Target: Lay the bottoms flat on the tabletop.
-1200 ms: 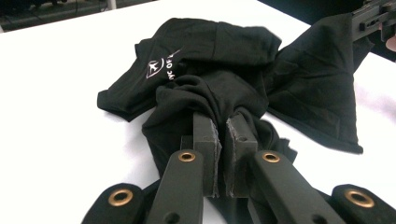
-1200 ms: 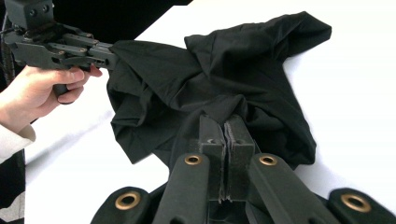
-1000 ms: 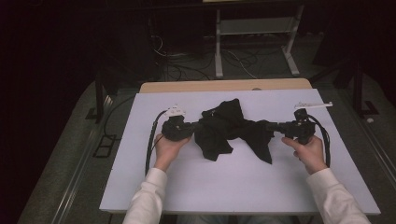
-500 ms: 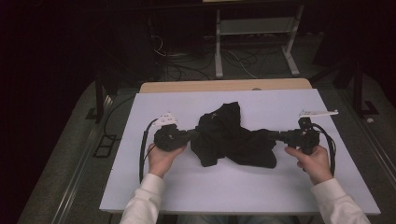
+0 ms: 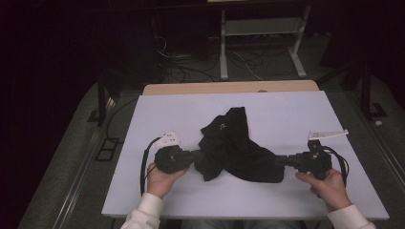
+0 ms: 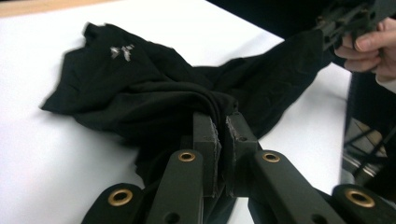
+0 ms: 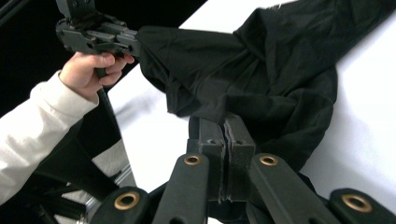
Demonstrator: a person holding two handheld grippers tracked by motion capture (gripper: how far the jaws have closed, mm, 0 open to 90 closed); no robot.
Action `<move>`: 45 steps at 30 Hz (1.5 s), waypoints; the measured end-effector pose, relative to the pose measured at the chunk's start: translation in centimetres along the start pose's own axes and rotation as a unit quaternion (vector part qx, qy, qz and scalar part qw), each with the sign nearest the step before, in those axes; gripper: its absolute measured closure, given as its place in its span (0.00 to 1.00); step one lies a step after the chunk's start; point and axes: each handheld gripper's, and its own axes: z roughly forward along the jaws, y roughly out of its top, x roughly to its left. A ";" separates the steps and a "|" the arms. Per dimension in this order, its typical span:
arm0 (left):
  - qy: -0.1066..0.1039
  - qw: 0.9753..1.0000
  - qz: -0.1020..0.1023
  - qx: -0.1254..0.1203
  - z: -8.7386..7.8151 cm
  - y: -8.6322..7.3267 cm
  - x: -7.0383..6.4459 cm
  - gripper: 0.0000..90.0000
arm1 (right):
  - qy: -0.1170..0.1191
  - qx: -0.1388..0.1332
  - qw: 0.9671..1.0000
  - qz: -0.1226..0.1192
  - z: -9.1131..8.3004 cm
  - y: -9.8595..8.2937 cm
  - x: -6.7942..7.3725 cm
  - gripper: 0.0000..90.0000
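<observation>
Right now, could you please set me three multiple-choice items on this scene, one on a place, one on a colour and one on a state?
1. Where does the garment lie?
A. On the white table top, between the two grippers
B. On the floor beside the table
C. Draped over the metal frame behind the table

2. What colour is the garment?
A. White
B. Black
C. Red

3. How does the left gripper stand?
A. Wide open above the cloth
B. Lying loose on the table, unheld
C. Shut on a bunch of the cloth

Answers: 1 A, as the high view shows it spread on the table top with the left gripper at one end and the right gripper at the other; 2 B, as it is black in every view; 3 C, as the left gripper view shows its jaws pressed together with fabric pinched at their tips.
</observation>
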 end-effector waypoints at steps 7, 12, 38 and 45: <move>-0.027 0.999 0.022 0.032 0.2 -1.0 -2.1 0.94 | 0.003 0.023 1.000 0.005 -0.5 -1.7 1.0 0.96; -0.042 0.997 0.025 0.060 0.6 -1.9 -2.7 0.93 | 0.001 0.041 0.999 0.009 -0.7 -2.8 1.2 0.96; -0.057 0.993 0.027 0.101 1.6 -3.4 -2.4 0.93 | -0.087 0.034 0.996 -0.011 -3.2 -1.6 1.0 0.47; -0.070 0.992 0.025 0.098 1.7 -3.4 -2.5 0.93 | -0.105 0.029 0.994 -0.022 -2.4 2.3 0.4 0.16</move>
